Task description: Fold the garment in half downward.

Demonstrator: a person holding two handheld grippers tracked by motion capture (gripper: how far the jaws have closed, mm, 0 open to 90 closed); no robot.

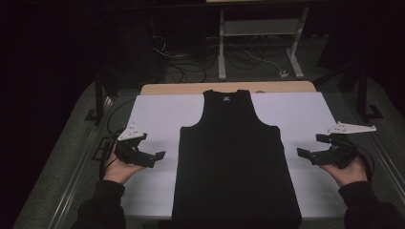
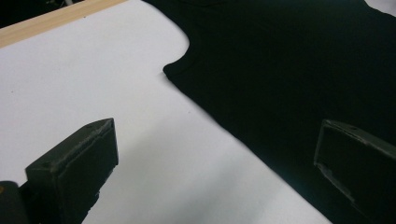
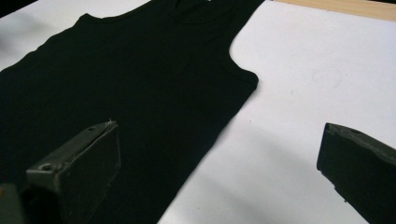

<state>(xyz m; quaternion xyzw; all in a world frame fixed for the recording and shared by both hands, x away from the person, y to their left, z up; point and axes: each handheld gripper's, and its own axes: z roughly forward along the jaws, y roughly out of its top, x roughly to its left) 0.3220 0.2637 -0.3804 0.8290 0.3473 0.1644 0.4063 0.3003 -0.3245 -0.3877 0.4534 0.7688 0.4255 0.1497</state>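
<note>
A black tank top [image 1: 234, 157] lies flat and spread out in the middle of the white sheet [image 1: 157, 114] that covers the worktop [image 1: 191, 88], its neck toward the far edge and its hem at the near edge. The left hand-held gripper [image 1: 152, 157] hovers just beside the garment's left side, jaws spread wide and holding nothing. The right hand-held gripper [image 1: 309, 149] hovers near its right side, likewise wide open and empty.

Matt black cloth vest [image 1: 235, 152]; smooth white sheet [image 1: 157, 117].
</note>
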